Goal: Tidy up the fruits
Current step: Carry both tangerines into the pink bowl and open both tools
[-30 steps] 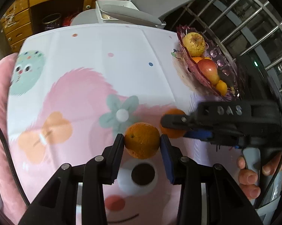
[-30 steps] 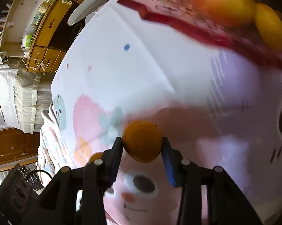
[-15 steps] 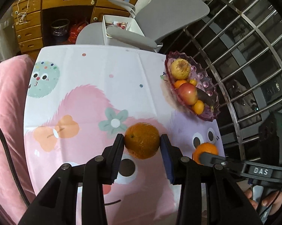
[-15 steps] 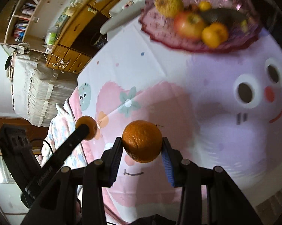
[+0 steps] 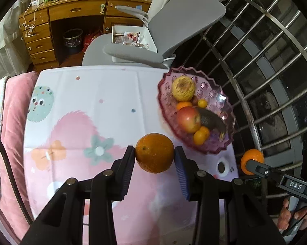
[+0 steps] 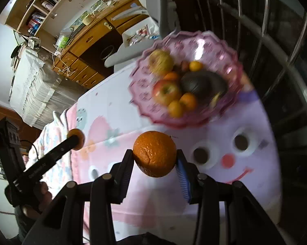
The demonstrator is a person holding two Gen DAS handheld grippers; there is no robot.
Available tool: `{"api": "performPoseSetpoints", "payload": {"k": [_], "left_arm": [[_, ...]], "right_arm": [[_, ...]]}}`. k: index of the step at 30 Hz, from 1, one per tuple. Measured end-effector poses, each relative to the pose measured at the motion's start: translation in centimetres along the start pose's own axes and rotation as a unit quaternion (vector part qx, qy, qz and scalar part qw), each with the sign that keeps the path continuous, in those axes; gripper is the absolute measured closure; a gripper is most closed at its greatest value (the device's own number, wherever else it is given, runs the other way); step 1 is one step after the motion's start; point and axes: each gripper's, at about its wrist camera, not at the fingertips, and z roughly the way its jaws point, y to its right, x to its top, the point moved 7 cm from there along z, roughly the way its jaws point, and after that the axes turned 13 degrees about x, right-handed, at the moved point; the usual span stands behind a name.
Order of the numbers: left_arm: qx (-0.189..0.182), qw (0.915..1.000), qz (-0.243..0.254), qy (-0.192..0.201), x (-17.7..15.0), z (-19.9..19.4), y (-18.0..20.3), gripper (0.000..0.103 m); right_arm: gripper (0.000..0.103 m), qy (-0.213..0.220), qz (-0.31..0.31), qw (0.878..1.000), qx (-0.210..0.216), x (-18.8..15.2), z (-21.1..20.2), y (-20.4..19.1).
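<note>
My left gripper [image 5: 154, 159] is shut on an orange [image 5: 154, 152], held in the air above the table, left of the bowl. My right gripper [image 6: 154, 160] is shut on a second orange [image 6: 154, 153], held in the air in front of the bowl. A purple glass bowl [image 5: 225, 102] at the table's far right holds a yellow apple [image 5: 183, 88], a red apple [image 5: 188, 119], small oranges and a dark avocado [image 6: 202, 84]. The right gripper's orange also shows in the left wrist view [image 5: 252, 161], the left one in the right wrist view [image 6: 76, 135].
The table carries a pink and white cartoon cloth [image 5: 88, 106]. A grey office chair [image 5: 174, 26] and a white bin stand behind it. A metal railing [image 5: 266, 47] runs along the right. A pink cushion [image 5: 8, 122] lies at the left.
Both grippers have risen well above the table with their oranges. The views now take in the whole bowl, and the right gripper faces it.
</note>
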Motion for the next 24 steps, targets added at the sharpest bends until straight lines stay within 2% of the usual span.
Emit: {"api": "performPoseSetpoints", "payload": {"k": [12, 20, 24], "left_arm": [[0.016, 0.9998, -0.008, -0.005, 4.0, 4.1, 6.9, 0.065], [0.032, 0.9989, -0.031, -0.016, 6.6, 8.0, 8.3, 0.065], [0.033, 0.9986, -0.034, -0.023, 7.3, 9.5, 8.7, 0.065]], "right_arm": [[0.062, 0.044, -0.090, 0.995, -0.025, 7.0, -1.8, 6.0], [0.061, 0.068, -0.133, 0.988, -0.025, 9.8, -0.1, 8.4], [0.061, 0.059, -0.144, 0.987, -0.033, 10.7, 1.2, 9.2]]}}
